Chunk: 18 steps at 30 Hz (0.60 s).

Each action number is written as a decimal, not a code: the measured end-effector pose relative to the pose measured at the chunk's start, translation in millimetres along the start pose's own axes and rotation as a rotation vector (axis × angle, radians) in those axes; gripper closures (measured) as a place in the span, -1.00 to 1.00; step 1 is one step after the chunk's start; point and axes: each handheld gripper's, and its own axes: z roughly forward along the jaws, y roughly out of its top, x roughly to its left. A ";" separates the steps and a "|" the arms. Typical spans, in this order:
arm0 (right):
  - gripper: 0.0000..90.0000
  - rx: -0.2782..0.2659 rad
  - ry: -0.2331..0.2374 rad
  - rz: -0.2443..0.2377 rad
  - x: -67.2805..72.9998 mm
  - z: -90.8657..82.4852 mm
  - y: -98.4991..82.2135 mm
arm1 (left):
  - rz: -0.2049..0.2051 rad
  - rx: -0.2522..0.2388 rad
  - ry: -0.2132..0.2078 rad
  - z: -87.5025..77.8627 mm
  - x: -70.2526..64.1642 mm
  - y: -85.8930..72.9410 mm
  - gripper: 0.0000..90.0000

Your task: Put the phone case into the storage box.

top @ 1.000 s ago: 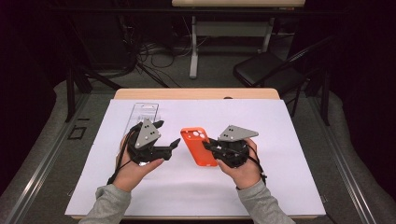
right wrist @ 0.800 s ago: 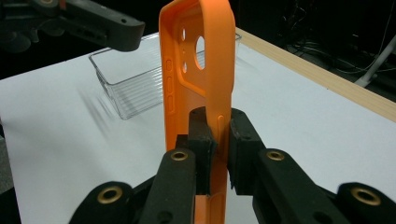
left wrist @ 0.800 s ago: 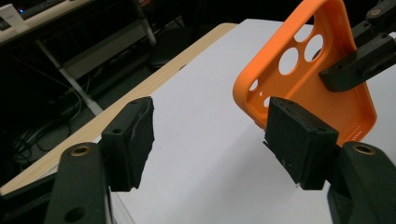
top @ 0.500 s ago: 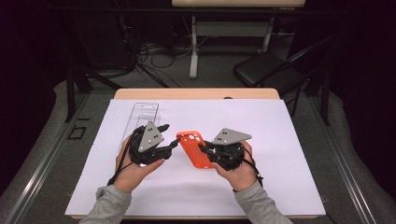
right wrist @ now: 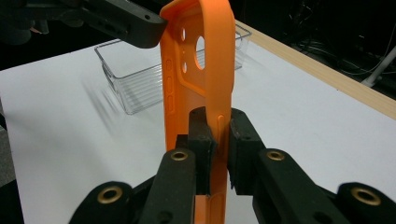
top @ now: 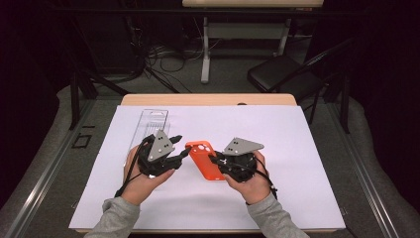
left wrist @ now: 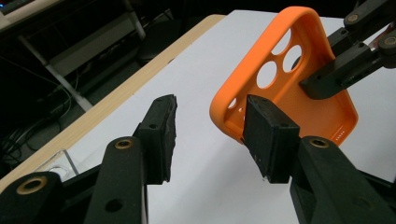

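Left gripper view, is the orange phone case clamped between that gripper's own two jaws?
No, the left gripper stands open, with the orange phone case touching one jaw at most.

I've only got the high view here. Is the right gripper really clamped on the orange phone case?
Observer: Yes. The right gripper pinches one long side wall of the phone case between its pads.
Operator: And the left one?
Observer: The left gripper has just been closing, but its pads are apart with nothing between them; one sits beside the case's camera-hole end.
Operator: Is a phone inside?
Observer: No. The left gripper view shows its bare inside.
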 end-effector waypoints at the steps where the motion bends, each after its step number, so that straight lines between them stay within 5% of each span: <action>1: 0.81 0.001 0.000 0.000 0.3 0.1 0.0 | -0.001 0.002 -0.003 0.6 -0.2 -0.2 0.21; 18: 0.81 0.003 0.007 -0.010 2.8 2.2 -0.4 | -0.022 0.018 -0.036 3.0 0.0 -1.9 0.48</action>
